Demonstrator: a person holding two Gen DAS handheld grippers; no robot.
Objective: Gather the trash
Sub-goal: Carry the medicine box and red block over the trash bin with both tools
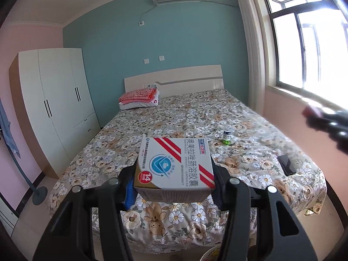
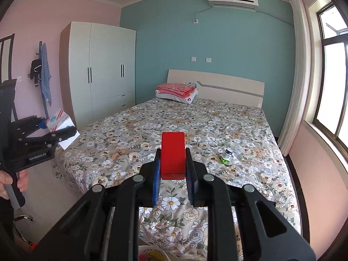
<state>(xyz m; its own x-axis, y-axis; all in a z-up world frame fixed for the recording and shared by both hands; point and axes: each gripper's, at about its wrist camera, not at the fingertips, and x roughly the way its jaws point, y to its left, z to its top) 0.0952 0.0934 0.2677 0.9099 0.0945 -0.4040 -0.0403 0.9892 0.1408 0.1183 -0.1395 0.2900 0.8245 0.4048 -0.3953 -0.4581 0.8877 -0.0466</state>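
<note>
Above the foot of the bed [image 1: 217, 117], my left tool [image 1: 174, 174] clamps a white medicine box [image 1: 174, 163] by its sides — jaws partway apart, pads tight on it. My right tool [image 2: 173, 163] is pinched on a slim red box [image 2: 173, 155], also above the bed. On the bedspread beyond — a small bottle [image 2: 228, 153] and, nearer the foot, a black phone [image 1: 286, 164].

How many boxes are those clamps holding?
2: a white medicine box in the left gripper, a red box in the right gripper. Others may be hidden.
</note>
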